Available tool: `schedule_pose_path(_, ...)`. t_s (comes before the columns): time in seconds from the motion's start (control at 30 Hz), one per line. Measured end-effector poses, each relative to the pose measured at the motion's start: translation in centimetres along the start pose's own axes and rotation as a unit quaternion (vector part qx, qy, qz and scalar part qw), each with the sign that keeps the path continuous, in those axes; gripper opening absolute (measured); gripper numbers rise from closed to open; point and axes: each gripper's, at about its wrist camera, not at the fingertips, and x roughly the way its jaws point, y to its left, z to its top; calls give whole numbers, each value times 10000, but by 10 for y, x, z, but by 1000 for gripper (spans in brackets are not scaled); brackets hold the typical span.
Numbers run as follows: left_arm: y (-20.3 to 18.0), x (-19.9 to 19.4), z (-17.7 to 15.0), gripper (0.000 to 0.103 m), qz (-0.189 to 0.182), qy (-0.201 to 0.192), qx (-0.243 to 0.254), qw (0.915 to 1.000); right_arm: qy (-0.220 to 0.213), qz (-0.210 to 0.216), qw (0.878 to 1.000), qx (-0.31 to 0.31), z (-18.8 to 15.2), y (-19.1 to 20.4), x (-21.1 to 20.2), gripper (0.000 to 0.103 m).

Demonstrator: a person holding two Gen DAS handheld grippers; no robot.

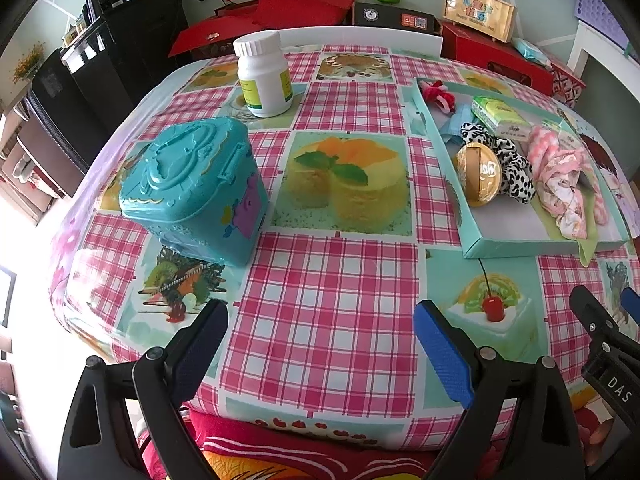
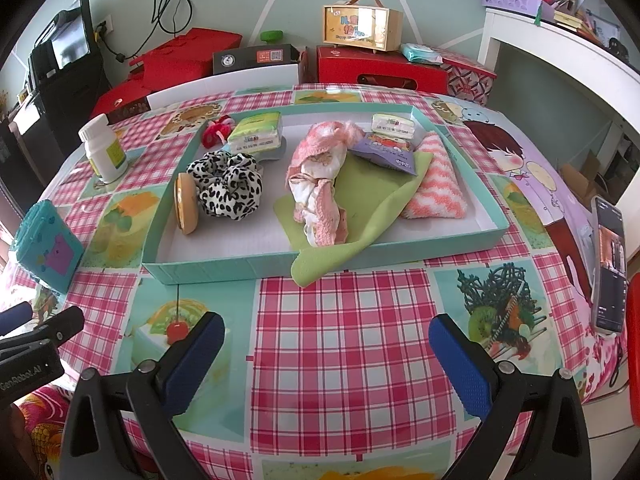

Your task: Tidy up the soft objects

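Two grippers: both hover low over the near edge of the table, empty, fingers pointing toward the far side.
Left gripper (image 1: 320,344): jaws spread wide; black arms carry ribbed blue pads (image 1: 442,354); nothing between them, nothing touched.
Right gripper (image 2: 326,354): jaws likewise wide apart, blue textured pads (image 2: 460,364), holding nothing; its tip also shows at the right edge of the left wrist view.
Tablecloth (image 2: 344,332): glossy, smooth plastic, pink checks alternating with printed cake and fruit panels.
Tray (image 2: 224,268): shallow rectangular cardboard box, teal walls, white floor; it sits at the table's middle and holds the soft things.
Scrunchie (image 2: 226,188): gathered fabric ring, black-and-white spotted, touching a round gold disc (image 2: 186,208) that stands on edge.
Pink cloth (image 2: 320,184): crumpled, fuzzy-edged, lying on a flat green felt sheet (image 2: 360,200) whose corner droops over the tray's front wall.
Striped towel (image 2: 434,186): folded, fluffy, pink and white zigzag, at the tray's right.
Tissue packs (image 2: 256,132): soft plastic-wrapped blocks along the back wall; a purple pouch (image 2: 386,152) rests on the felt.
Red hair tie (image 2: 214,130): fuzzy, in the back left corner.
Teal box (image 1: 192,188): moulded hard plastic with an embossed lid, left of the tray.
White bottle (image 1: 264,76): smooth, ribbed screw cap, upright behind the box.
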Motion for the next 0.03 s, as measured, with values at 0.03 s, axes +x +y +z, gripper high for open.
schedule_pose_path(0.03,0,0,0,94,0,3,0,10000,-2,-3,10000,0,0,0,0,103)
